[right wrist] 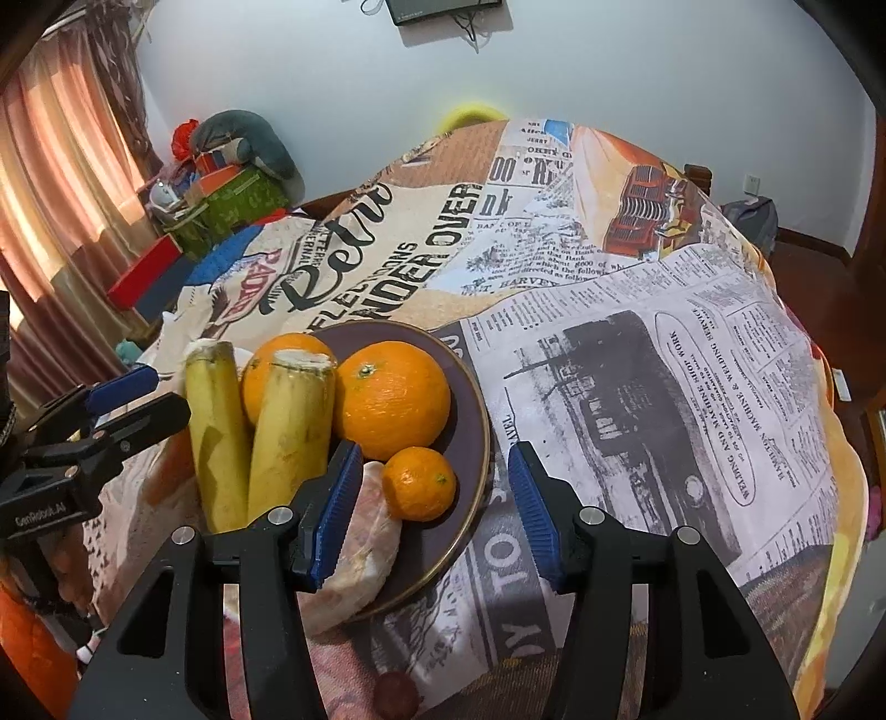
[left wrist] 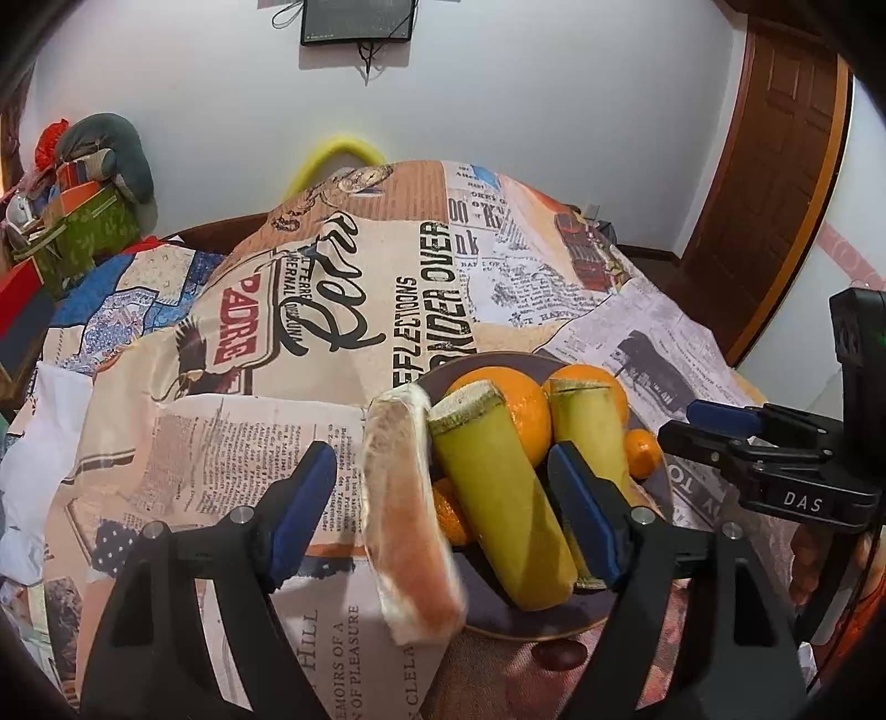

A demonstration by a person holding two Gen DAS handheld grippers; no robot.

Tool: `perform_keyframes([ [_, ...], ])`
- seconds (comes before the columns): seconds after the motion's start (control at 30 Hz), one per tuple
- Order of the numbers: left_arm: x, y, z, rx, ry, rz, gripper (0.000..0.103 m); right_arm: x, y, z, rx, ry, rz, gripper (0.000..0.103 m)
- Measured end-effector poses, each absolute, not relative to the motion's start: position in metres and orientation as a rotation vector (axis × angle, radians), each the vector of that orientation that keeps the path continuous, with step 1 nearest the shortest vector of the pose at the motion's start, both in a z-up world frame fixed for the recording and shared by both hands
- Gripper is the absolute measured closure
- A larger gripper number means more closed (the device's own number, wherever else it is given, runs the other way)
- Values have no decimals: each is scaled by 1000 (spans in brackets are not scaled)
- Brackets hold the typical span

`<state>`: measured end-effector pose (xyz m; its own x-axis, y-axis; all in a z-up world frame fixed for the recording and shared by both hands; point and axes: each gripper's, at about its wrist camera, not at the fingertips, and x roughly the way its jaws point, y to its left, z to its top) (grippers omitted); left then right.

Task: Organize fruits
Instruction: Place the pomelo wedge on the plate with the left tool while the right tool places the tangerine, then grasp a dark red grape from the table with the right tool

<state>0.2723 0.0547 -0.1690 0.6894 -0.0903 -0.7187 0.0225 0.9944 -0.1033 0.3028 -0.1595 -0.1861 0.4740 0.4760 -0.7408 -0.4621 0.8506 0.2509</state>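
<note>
Newsprint tablecloth (right wrist: 637, 310), wall screen (left wrist: 357, 22), wooden door (left wrist: 775, 183), pink curtain (right wrist: 61, 183)

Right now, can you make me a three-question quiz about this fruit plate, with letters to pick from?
1. Where does the small mandarin lie?
A. on the plate, in front of a big orange
B. on the cloth, far from the plate
C. inside a gripper

2. How many big oranges are on the plate?
A. none
B. two
C. five

3. How does the right gripper stand?
A. shut on a banana
B. shut on an orange
C. open, holding nothing

Answers:
1 A: the mandarin sits on the dark plate just below the big orange.
2 B: that orange, and a second orange behind the bananas.
3 C: its blue pads stand apart, pressing on nothing.
</note>
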Motion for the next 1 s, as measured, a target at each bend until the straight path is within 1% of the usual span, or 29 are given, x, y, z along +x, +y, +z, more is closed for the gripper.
perform_keyframes([
  [0.2,261,61,-172,-125,853,-100,24,295,-162,-178,17,889,575,52],
  [0.6,220,54,-165,-89,825,-64,24,259,-173,-173,-1,870,559,52],
  [0.8,205,43,-166,-99,836,-83,24,232,-180,-180,-27,884,551,52],
  [1.0,195,31,-180,-109,880,-105,24,212,-183,-197,-32,927,552,52],
])
